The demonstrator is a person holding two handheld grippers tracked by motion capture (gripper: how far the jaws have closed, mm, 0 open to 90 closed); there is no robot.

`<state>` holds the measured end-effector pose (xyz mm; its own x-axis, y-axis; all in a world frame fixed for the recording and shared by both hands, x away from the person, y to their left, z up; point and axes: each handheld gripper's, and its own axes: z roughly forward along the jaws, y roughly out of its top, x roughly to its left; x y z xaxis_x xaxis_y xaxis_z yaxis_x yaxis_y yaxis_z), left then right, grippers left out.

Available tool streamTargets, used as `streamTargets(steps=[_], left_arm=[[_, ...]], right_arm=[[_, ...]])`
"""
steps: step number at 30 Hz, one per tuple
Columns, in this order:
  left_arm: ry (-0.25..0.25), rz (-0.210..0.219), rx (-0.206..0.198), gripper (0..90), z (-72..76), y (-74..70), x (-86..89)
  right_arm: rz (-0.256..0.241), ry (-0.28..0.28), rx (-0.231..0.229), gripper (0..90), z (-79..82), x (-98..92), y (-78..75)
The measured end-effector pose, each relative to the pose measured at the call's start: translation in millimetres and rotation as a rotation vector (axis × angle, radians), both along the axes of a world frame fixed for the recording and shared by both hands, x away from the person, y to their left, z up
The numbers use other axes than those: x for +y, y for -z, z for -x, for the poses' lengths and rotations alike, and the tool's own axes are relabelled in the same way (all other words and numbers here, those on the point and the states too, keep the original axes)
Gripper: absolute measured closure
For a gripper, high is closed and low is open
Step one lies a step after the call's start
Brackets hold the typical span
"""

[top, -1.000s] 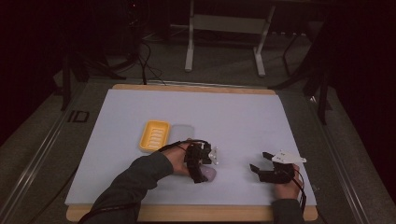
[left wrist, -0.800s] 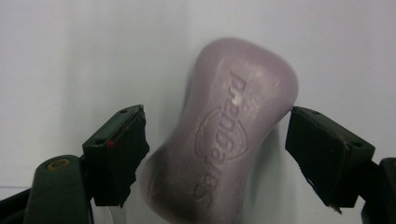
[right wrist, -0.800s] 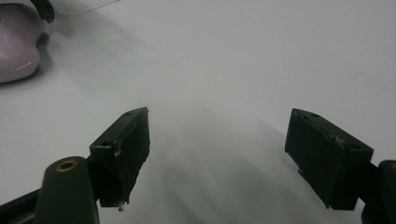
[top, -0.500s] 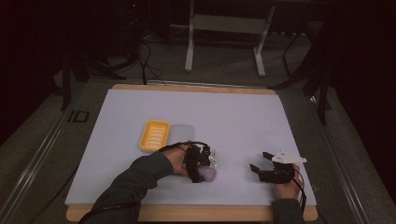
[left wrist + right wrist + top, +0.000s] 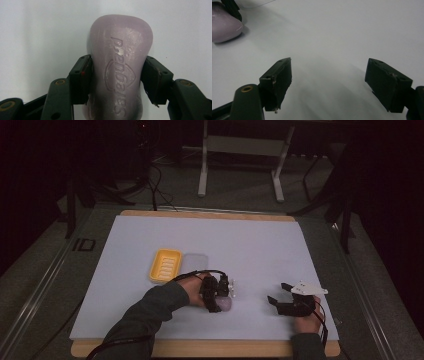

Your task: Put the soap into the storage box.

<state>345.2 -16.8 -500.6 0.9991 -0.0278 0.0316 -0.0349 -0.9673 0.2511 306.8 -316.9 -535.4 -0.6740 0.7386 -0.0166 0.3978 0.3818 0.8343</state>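
Covering wooden table, white mat, dim room

A yellow soap dish on a white table
A clear lid lies just beside its right side

Pale purple soap bar: embossed "Safeguard" with shield emblem, partly legible.

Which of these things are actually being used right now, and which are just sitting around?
In use:
- purple soap bar, clamped by the left hand-held gripper

Likely next, a guess:
- yellow soap dish
- its clear lid

Sitting idle:
- right hand-held gripper, open
- metal stand behind the table
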Motion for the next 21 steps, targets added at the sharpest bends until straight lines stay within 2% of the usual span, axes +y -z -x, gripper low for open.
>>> streamTargets(steps=[6, 10, 21], left_arm=[[0.001, -0.031, 0.018, 47.8, -0.9, -0.9, -2.6], [-0.001, -0.043, 0.012, 49.3, 0.5, -1.7, -4.1], [-0.013, -0.036, 0.019, 49.7, -0.7, -3.4, -0.8]], right_arm=[[0.001, 0.000, 0.000, 21.1, 0.1, 0.0, 0.0], [0.001, -0.001, 0.000, 21.1, 0.0, 0.1, 0.0], [0.001, -0.001, 0.000, 21.0, 0.0, 0.2, 0.1]])
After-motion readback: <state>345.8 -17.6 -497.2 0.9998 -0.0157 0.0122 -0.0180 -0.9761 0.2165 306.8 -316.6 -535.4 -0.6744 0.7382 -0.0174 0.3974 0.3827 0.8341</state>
